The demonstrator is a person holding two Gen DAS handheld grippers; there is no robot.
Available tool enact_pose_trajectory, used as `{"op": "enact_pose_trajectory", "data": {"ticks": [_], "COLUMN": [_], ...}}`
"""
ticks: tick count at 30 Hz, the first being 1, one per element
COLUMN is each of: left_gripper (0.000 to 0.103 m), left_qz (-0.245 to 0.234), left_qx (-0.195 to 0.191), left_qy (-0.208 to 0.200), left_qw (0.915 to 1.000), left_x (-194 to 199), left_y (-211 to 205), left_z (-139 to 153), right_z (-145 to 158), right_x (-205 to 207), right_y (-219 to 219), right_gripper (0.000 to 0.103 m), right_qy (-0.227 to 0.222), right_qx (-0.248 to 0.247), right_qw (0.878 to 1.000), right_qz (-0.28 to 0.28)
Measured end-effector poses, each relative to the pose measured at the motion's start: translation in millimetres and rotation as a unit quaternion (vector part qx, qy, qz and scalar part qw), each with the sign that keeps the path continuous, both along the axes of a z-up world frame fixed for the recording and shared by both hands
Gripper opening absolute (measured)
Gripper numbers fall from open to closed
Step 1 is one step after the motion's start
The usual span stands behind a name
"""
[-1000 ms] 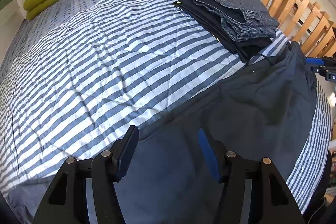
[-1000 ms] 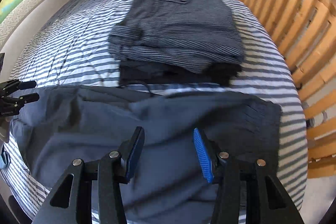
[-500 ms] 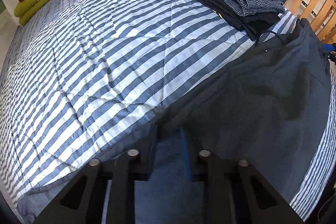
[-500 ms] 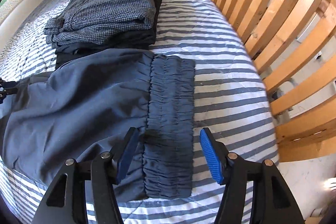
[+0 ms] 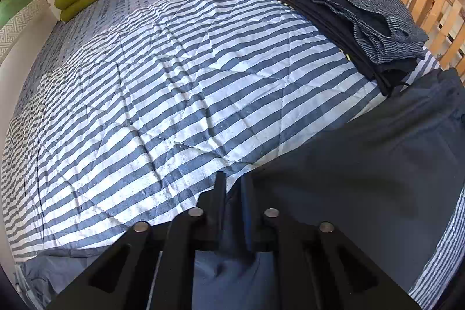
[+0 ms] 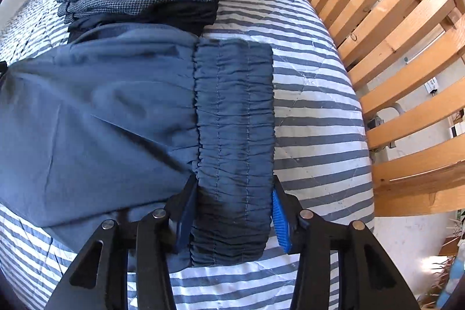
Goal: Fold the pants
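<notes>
Since the earlier frames both grippers have dropped onto the blue pants (image 6: 96,112) spread across the striped quilt (image 5: 162,95): the left gripper (image 5: 234,193), jaws just eased slightly apart, pinches a raised fold of the leg end, while the right gripper (image 6: 232,211), jaws just narrowing, straddles the gathered elastic waistband (image 6: 234,118) without visibly squeezing it. Judging from both views, the pants' long axis runs from one gripper to the other, so the coming fold looks like bringing one end over to the other.
</notes>
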State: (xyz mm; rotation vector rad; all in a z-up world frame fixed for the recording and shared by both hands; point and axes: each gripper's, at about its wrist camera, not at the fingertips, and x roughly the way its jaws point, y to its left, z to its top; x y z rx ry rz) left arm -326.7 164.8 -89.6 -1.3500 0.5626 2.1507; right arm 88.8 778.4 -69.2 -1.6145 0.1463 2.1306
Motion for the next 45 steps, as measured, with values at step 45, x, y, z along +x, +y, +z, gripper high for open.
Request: {"op": "enact_pose_trajectory", "data": {"ticks": [45], "left_gripper": [0.031], "left_qz": [0.041], "left_qx": [0.06], "left_qy": [-0.02], "left_qw": [0.9972], "left_x": [156.7], "left_y": [-112.4], "left_z": [47.5], "right_z": [63.8], "right_x": [-21.8], "right_y": [-179.9], "right_gripper": [0.063], "right_qy": [0.16], "right_qx": [0.0], "right_qw": [0.962], "right_qz": [0.222]}}
